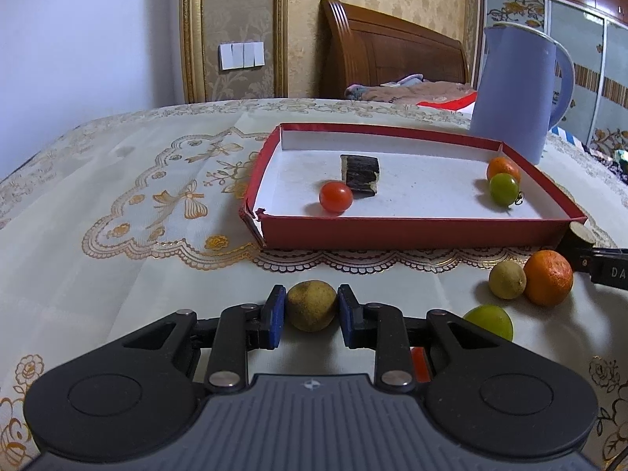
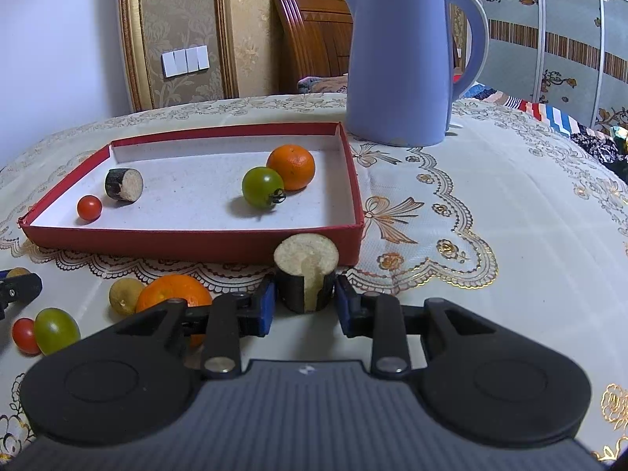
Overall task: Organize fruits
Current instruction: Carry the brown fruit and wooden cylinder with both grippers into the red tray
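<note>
Left tongs [image 1: 311, 316] grip a yellowish fruit [image 1: 311, 305]; right tongs [image 2: 303, 306] grip a cut stalk piece [image 2: 306, 274], bottom centre; the round fruit may slip out.

Tray [image 2: 188, 241] before kettle [image 2: 396, 59]; loose fruit [image 2: 172, 298] on tablecloth [image 2: 471, 274] before tray.

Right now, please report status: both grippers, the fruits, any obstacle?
Left gripper shut on brown fruit. Right gripper shut on cane piece. Red tray directly ahead, path clear.

Blue kettle [image 2: 396, 59] on embroidered tablecloth [image 2: 490, 196]
</note>
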Available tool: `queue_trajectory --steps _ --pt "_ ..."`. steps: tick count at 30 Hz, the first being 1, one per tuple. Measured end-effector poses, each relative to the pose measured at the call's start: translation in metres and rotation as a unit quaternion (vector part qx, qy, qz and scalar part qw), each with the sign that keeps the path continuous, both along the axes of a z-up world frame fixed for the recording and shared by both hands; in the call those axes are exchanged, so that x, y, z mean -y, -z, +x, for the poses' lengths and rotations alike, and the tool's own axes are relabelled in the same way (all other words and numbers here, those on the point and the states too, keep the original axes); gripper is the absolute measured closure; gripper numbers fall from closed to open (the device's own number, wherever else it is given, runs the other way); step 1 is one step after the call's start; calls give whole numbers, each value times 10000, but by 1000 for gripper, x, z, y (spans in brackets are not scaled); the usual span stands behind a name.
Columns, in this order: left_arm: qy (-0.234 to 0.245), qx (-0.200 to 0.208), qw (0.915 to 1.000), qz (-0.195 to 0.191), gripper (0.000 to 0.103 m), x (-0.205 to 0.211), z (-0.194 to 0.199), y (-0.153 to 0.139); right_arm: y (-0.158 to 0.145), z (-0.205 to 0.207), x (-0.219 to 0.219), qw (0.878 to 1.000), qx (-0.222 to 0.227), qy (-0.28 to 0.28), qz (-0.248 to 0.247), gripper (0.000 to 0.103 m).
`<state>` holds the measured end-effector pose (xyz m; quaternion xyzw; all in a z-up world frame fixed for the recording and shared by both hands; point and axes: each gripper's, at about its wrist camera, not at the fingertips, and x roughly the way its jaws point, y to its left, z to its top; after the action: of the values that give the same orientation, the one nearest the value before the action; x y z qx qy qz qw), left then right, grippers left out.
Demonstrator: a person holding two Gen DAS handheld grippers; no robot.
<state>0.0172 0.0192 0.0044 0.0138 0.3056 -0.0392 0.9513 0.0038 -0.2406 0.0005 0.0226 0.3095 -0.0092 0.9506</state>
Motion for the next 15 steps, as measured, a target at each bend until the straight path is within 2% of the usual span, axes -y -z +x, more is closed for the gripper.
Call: queue_trajectory --steps 5,11,15 --pt "6 6 10000 47 76 0 0 0 0 -1 2 10000 12 7 54 74" --pt "45 -11 9995 317 76 8 0 0 0 -1 3 10000 19 8 76 74" --pt "42 -3 9995 325 76 8 0 0 0 -1 4 9999 38 33 115 74"
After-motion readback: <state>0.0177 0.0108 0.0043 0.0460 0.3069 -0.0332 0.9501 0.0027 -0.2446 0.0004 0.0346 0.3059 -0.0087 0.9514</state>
